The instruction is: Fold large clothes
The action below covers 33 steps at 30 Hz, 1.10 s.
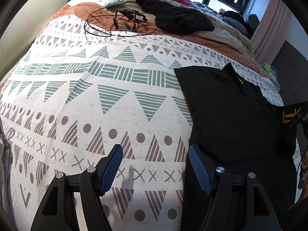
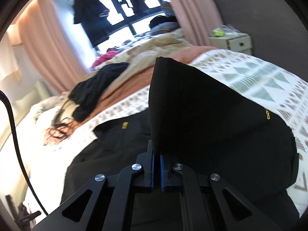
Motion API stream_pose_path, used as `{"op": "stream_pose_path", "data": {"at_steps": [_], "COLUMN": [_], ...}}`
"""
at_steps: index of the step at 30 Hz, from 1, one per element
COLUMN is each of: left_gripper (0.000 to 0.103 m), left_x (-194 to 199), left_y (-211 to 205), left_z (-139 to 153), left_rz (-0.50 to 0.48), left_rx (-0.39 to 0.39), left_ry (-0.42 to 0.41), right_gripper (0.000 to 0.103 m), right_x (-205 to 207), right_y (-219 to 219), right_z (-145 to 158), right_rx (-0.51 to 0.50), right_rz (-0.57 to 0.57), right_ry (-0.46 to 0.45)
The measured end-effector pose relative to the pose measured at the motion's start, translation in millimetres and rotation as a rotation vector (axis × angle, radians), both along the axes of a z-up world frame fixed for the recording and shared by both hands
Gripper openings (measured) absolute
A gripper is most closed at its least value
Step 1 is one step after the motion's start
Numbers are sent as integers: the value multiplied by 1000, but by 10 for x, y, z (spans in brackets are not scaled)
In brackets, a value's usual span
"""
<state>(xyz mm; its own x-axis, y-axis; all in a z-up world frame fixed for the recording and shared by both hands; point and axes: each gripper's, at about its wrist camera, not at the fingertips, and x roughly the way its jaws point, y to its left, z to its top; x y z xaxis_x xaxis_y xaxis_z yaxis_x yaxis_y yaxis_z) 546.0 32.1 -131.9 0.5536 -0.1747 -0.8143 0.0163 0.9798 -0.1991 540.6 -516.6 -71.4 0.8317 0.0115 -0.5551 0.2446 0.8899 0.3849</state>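
Lay spread on the patterned bedspread [image 1: 80, 100] toward the right side of the bed: a large black shirt [image 1: 227, 111] with small yellow marks. Right tongs [image 2: 156, 158] clenched on a fold of that shirt, a flap of it lifted and standing up in a peak above the pads. Left tongs [image 1: 156, 165] released, jaws apart over bare bedspread just beside the shirt's near left edge, gripping nothing. Risk as judged: only a narrow pinch of cloth held on the right, so a quick pull could slip it free and drop the flap in a crumple. With one side raised alone, could drag the whole shirt across the bedspread and skew the fold. Could also grab the bedspread along with the hem on the left. Farther up the bed, a black cable [image 1: 100, 27] and a dark knitted heap [image 1: 173, 13], well apart from the shirt, little danger of a snag there.
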Motion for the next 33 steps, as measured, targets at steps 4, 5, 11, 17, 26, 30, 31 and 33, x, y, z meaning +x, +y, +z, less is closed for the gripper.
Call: {"op": "stream_pose_path", "data": {"at_steps": [4,5,11,17,26,30,31,33], "left_gripper": [72,72,72,72,72,72,72,72], "left_x": [20,18,-52,-245,-551,-611,-616,-616], "left_y": [-31,-32,-109,-176,-380,-529,-572,-657], "left_z": [-24,-17,90,259,537,502,480,439], "left_rz": [-7,-7,-16,-11,-11,-13,-16,-22], "left_rx": [1,-2,-18,-21,7,-3,1,7], "left_ry": [8,7,-8,-12,-31,-24,-20,-15], "right_gripper": [6,6,57,59,59,59,59,59], "right_x": [277,336,414,92,-342,-429,-427,-429], "right_y": [355,439,654,268,-515,-676,-696,-733], "right_z": [-67,-117,-422,-433,-729,-782,-808,-870], "right_rx": [0,-12,44,136,337,382,399,442], "right_rz": [147,178,225,119,-101,-117,-107,-88], "right_ry": [33,58,178,156,206,198,198,197]}}
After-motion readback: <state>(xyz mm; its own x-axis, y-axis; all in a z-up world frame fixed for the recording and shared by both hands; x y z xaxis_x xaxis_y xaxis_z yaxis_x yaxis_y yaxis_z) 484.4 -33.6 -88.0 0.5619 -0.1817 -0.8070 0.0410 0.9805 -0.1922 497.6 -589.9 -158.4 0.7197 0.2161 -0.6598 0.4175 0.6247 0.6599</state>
